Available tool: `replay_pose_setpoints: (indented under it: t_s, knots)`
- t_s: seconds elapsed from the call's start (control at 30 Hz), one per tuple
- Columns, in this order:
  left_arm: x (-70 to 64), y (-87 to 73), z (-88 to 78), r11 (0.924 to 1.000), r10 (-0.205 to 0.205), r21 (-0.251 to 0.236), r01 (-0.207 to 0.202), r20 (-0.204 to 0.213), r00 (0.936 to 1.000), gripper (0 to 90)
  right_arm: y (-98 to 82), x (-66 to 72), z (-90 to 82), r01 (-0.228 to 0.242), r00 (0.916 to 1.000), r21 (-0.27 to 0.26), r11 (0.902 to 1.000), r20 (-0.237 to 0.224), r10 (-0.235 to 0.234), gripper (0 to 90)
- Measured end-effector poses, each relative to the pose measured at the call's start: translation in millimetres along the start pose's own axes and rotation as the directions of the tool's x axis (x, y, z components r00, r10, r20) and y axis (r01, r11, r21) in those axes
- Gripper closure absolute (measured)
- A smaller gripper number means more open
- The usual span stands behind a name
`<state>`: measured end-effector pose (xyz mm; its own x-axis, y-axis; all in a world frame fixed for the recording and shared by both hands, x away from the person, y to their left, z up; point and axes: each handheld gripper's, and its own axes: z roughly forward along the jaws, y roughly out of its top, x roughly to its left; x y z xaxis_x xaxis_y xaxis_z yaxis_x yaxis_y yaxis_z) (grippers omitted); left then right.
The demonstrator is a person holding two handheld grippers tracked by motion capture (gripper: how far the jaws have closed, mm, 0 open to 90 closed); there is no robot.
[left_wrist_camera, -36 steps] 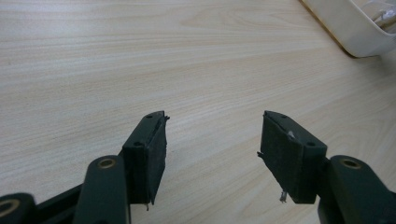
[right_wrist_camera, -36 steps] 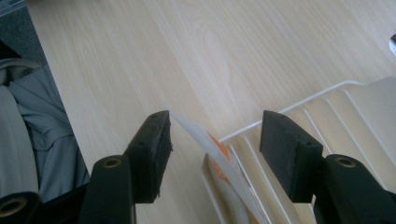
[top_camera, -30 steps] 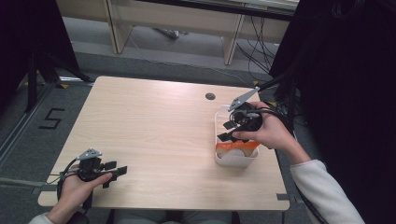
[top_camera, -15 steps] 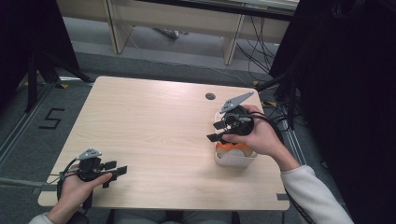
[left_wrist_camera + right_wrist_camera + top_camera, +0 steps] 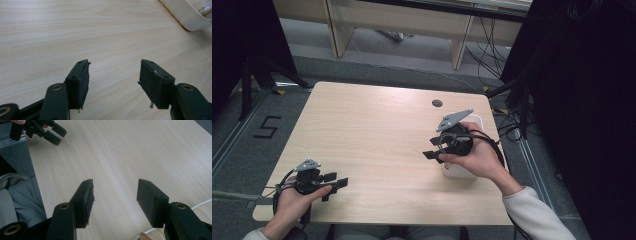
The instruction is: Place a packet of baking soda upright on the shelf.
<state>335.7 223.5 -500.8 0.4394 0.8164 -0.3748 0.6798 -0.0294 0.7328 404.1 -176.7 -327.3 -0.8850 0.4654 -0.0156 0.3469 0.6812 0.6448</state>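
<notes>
My right gripper [image 5: 432, 146] hovers just left of a white container [image 5: 460, 173] at the table's right side, and the hand covers most of the container. Its jaws [image 5: 115, 187] stand open over bare wood with nothing between them, and they have just been closing a little. The container's rim [image 5: 203, 205] and an orange scrap [image 5: 143, 237] sit at the bottom of the right gripper view. My left gripper [image 5: 334, 181] rests near the front left corner, open and empty [image 5: 113, 70]. The white container [image 5: 190, 17] lies far ahead of it.
The light wooden table [image 5: 372, 130] has a round cable hole [image 5: 437, 103] at the back right. Cables trail off the right edge. Desk legs and floor lie beyond the far edge. The left gripper [image 5: 47, 131] appears far off in the right gripper view.
My right gripper moved left and slightly down, from above the container to beside its left edge. The orange item in the container is now hidden by the hand. The left hand stayed put.
</notes>
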Motion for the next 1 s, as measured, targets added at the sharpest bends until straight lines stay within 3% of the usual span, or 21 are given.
replay_pose_setpoints:
  t_s: [0.07, 0.13, 0.17, 0.37, 0.67, 0.7, 0.73, 0.9, 1.0]
  knots:
    - [0.0, 0.1, -0.1, 1.0, 0.001, 0.0, -0.001, 0.0, 1.0, 40.4, -0.7, 2.2, 2.2, 0.035, 0.9994, -0.008, 0.9993, -0.005, -0.035, 48.2]
    - [0.0, 0.0, 0.0, 1.0, 0.0, 0.0, 0.0, 0.001, 1.0, 40.4, -2.2, 6.9, 3.0, 0.02, 0.9998, -0.003, 0.9998, -0.008, -0.02, 48.3]
    - [-0.1, 0.0, -0.1, 1.0, 0.001, 0.0, -0.001, 0.001, 1.0, 40.4, -2.7, 7.7, 4.5, 0.045, 0.9989, -0.011, 0.9989, -0.014, -0.045, 48.4]
    - [-0.4, -0.1, 0.4, 1.0, 0.002, -0.008, -0.002, 0.011, 0.9999, 40.3, -11.5, 19.9, 12.5, 0.073, 0.9965, -0.011, 0.9973, -0.042, -0.073, 51.2]
    - [-0.6, 0.0, 0.3, 1.0, 0.004, -0.009, -0.004, 0.014, 0.9999, 40.2, -30.5, 37.9, 32.9, 0.077, 0.9942, -0.024, 0.9968, -0.074, -0.078, 53.1]
    - [-0.6, -0.1, 0.2, 1.0, 0.0, -0.007, 0.0, 0.012, 0.9999, 40.1, -32.2, 38.5, 35.1, 0.099, 0.9909, -0.023, 0.9948, -0.089, -0.101, 53.1]
    - [-0.5, -0.2, 0.3, 1.0, 0.001, -0.008, -0.001, 0.014, 0.9999, 40.2, -35.3, 41.3, 36.5, 0.073, 0.9939, -0.015, 0.9972, -0.082, -0.074, 53.1]
    - [-0.8, -0.2, 0.3, 1.0, 0.006, -0.008, -0.006, 0.013, 0.9999, 40.2, -49.7, 44.9, 47.9, 0.082, 0.9928, -0.015, 0.9965, -0.087, -0.083, 53.2]
    - [-0.7, -0.1, 0.3, 1.0, 0.004, -0.008, -0.004, 0.012, 0.9999, 40.1, -59.3, 46.6, 53.4, 0.063, 0.9944, 0.0, 0.998, -0.085, -0.063, 52.9]
